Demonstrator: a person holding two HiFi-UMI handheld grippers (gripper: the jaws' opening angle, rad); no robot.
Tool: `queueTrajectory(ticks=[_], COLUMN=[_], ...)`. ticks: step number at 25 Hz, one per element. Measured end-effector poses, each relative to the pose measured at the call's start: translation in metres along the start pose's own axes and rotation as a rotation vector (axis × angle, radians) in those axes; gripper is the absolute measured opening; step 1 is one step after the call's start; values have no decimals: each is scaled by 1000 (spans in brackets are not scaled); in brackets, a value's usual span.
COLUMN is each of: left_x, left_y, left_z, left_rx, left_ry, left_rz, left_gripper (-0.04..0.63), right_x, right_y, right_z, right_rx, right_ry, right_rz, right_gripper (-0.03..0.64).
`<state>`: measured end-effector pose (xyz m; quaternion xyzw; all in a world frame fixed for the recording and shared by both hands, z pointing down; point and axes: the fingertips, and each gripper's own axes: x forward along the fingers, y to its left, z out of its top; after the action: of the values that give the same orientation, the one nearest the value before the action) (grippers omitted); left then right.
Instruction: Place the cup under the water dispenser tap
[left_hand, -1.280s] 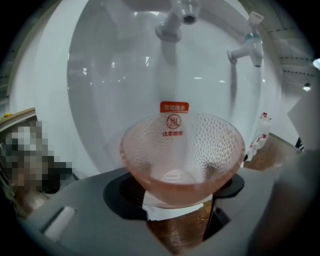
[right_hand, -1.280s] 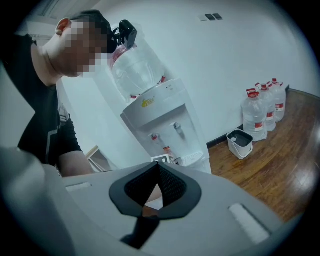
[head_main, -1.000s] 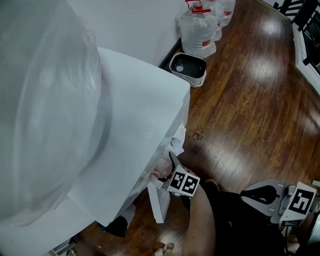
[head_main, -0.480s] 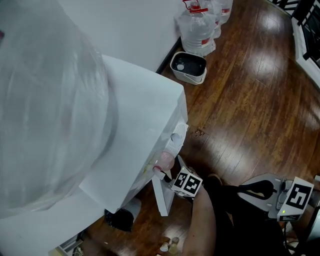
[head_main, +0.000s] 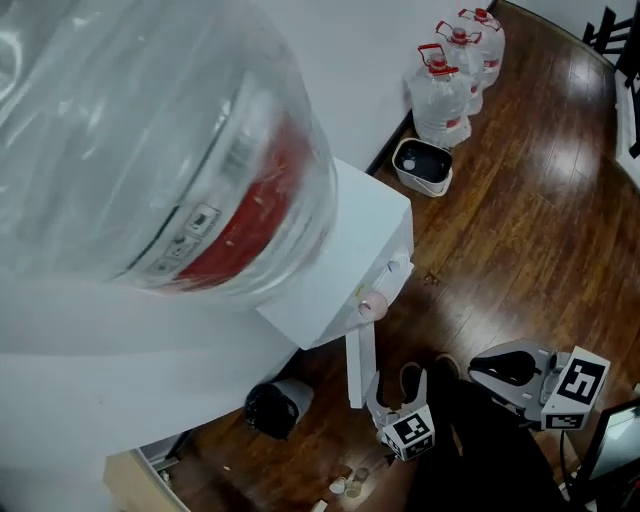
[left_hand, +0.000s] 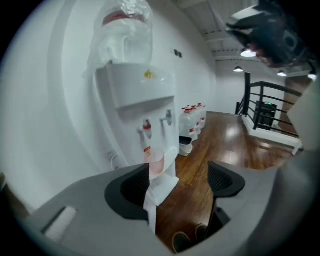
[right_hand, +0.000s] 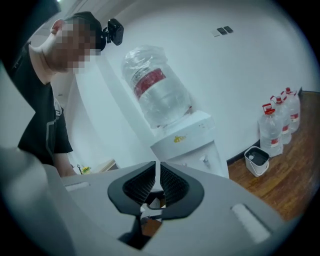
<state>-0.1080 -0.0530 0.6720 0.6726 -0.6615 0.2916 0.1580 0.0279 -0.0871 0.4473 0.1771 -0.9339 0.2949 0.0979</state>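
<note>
Pink cup (left_hand: 156, 162) stands under red tap (left_hand: 146, 128) of white water dispenser (left_hand: 142, 92).

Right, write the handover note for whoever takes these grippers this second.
Left gripper: open, nothing between the jaws, which have just closed a little; it is clear of the cup.
Right gripper: shut, empty, off to the side.
Pink cup: upright on the white ledge of the water dispenser, below the red tap.
Done: cup looks placed and released.
Left: probably nothing; just check it sits squarely under the tap.
</note>
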Motion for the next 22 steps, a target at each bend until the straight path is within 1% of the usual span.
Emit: queueTrajectory(ticks=[3,5,7,8,9,10,12,13,14,15,16,17,18,19,20,21,22], left_x=[-71,-113,-146,-161,-177,-193,-228,-246,-265,-282,-298,-314,-329,-342,-354,-364,-372], left_y=[-2,3,14,21,28,34,43,48,54,60,65,68,72,76,82,88,93], left_z=[41,73,94,104,113,120,130,133,137,142,150,161,171,179,185,191,195], left_rx=[93,140,170,179,176,152,50,16,12,39,96,163,185,135,40,-50,-104], left_ry=[-135,-219,-286,-322,-360,-395,-445,-460,-471,-483,-499,-519,-540,-554,-560,-565,-571], left_rz=[-82,-123,-135,-135,-139,-150,-196,-214,-218,-213,-206,-200,-191,-180,-167,-158,-151], left_gripper=[571,548,529,507,493,492,471,471,471,471,452,400,373,374,373,359,319], right_x=[-8,-10,-7,-5,-4,-5,-11,-14,-17,-20,-23,-27,-31,-35,-38,-41,-43], right_y=[43,65,82,88,94,102,122,136,150,163,174,184,193,200,207,212,217], right_z=[13,27,34,36,38,42,48,51,53,55,58,61,63,65,66,67,69], right_rx=[-28,-46,-73,-88,-99,-105,-112,-117,-126,-136,-146,-153,-159,-166,-171,-175,-176], right_ry=[-27,-35,-34,-36,-42,-52,-70,-75,-81,-90,-102,-115,-126,-132,-137,-145,-158], right_rz=[20,33,43,46,46,45,48,55,62,68,71,72,70,66,58,46,32], right_gripper=[29,28,28,28,28,28,21,9,3,2,2,2,2,2,2,2,2])
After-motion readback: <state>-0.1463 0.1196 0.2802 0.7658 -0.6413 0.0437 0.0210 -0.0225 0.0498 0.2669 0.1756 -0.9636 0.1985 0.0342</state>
